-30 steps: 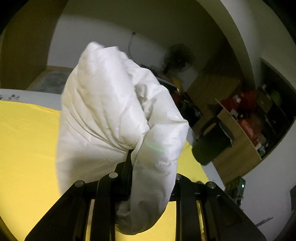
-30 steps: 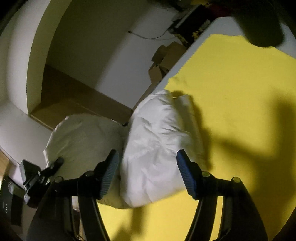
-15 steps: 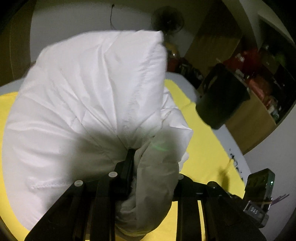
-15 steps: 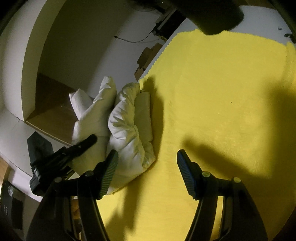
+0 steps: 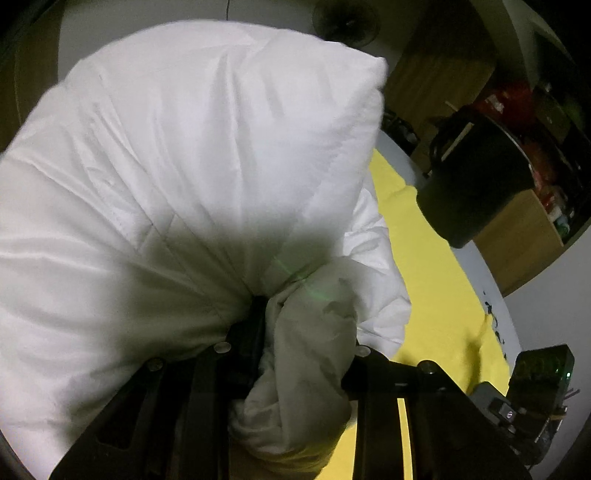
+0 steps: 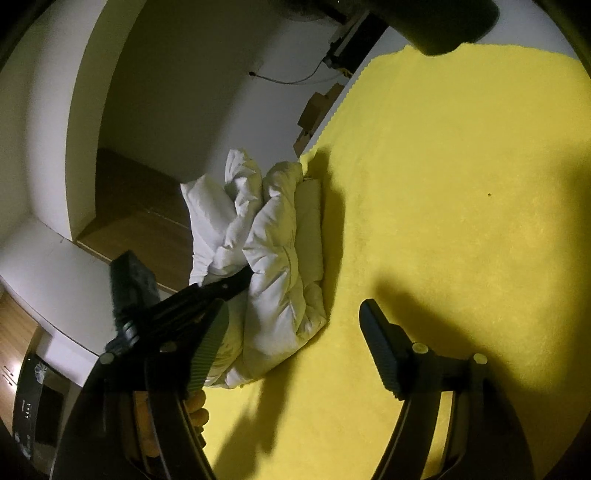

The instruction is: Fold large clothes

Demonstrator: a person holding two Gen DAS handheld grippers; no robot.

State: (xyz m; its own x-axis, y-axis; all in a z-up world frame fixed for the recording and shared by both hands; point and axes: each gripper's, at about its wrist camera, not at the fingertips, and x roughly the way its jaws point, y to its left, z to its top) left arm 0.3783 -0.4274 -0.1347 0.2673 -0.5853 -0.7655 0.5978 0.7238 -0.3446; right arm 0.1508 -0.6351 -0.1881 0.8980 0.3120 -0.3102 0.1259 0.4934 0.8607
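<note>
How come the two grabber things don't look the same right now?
The left gripper has its jaws shut on the puffy white jacket; the right gripper has its jaws wide apart, holding nothing. The left is at the jacket; the right hangs over bare yellow cloth. Both are black.

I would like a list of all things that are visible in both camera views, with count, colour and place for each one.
puffy garment: 1, white, bunched at the left edge of the cloth, partly lifted by the left gripper.
cloth: 1, yellow, spread over the table.
table: 1, pale grey, its edge shows past the cloth.
fan: 1, dark, by the far wall in the left wrist view.
cardboard boxes: several, brown, on the floor by the wall.
shelf unit: 1, wood, right side, holds red items.
left gripper: 1, black, shut on a fold of the garment.
right gripper: 1, black, open, above the cloth, holds nothing.
</note>
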